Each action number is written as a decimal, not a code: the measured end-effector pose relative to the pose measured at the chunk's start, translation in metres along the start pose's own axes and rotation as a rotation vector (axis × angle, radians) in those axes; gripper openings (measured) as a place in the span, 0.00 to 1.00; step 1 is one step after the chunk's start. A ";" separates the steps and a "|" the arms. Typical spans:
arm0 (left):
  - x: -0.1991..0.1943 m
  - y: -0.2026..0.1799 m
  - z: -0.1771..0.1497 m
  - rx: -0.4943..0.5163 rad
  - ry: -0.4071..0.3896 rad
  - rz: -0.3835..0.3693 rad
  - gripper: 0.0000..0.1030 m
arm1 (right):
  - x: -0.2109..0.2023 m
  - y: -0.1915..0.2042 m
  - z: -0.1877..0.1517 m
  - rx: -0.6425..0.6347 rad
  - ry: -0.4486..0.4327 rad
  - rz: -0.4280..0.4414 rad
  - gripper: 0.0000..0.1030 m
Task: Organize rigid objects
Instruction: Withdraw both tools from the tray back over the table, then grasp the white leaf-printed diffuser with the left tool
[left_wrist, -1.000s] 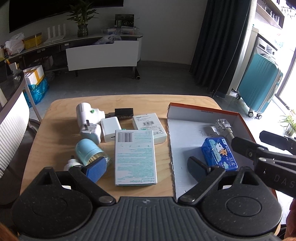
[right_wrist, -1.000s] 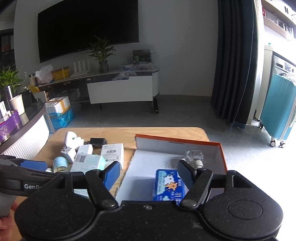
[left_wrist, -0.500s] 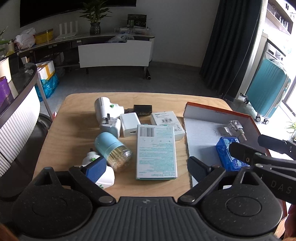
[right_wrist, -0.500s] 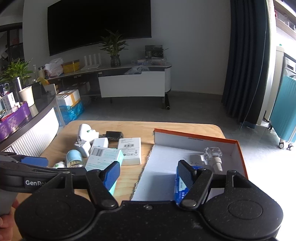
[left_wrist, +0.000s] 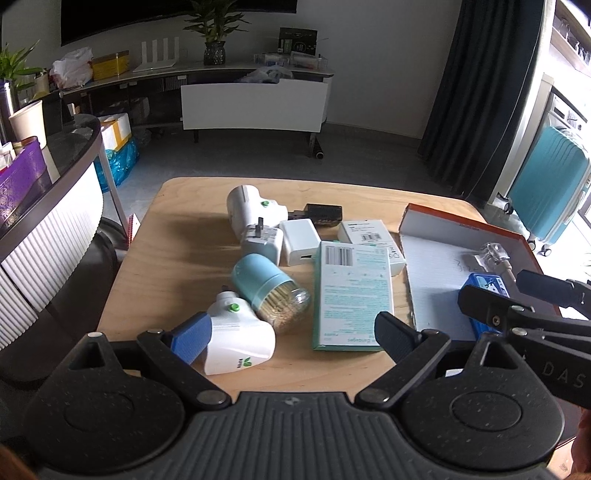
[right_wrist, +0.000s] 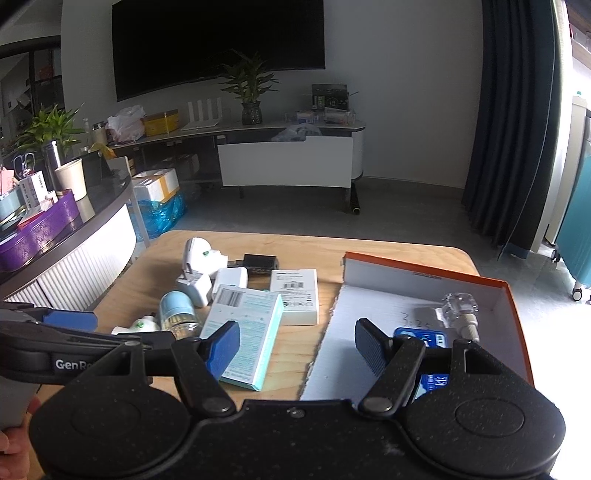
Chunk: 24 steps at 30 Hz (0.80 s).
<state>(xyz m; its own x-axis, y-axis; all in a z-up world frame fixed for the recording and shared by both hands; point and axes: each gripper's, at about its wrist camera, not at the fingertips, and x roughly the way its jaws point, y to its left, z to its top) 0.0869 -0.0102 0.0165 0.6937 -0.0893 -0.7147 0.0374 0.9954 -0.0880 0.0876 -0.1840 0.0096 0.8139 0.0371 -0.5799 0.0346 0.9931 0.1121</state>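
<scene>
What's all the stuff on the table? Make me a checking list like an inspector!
Surface: wooden table, no spills seen.
Job's things: orange-edged box holds a blue pack and a clear knob; beside it lie a teal carton, white box, toothpick jar on its side, white plugs.
Clutter: black adapter behind the plugs.
Grippers: left gripper open, empty; right gripper open, empty.
Cables: nothing seen.
Surroundings: teal suitcase, dark curtain, TV.

The blue box lies half hidden behind the right hand-held gripper
</scene>
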 end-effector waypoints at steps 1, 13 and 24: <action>0.000 0.002 -0.001 -0.003 0.001 0.001 0.94 | 0.000 0.001 0.000 -0.002 0.002 0.003 0.79; -0.001 0.023 -0.009 -0.036 0.007 0.010 0.94 | 0.007 0.020 -0.003 -0.028 0.024 0.036 0.79; 0.007 0.060 -0.030 -0.087 0.030 0.030 0.98 | 0.010 0.030 -0.018 -0.036 0.054 0.062 0.79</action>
<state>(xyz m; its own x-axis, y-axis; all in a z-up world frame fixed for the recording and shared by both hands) 0.0719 0.0483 -0.0146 0.6715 -0.0620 -0.7384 -0.0462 0.9910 -0.1253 0.0866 -0.1523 -0.0070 0.7810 0.1041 -0.6158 -0.0366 0.9919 0.1213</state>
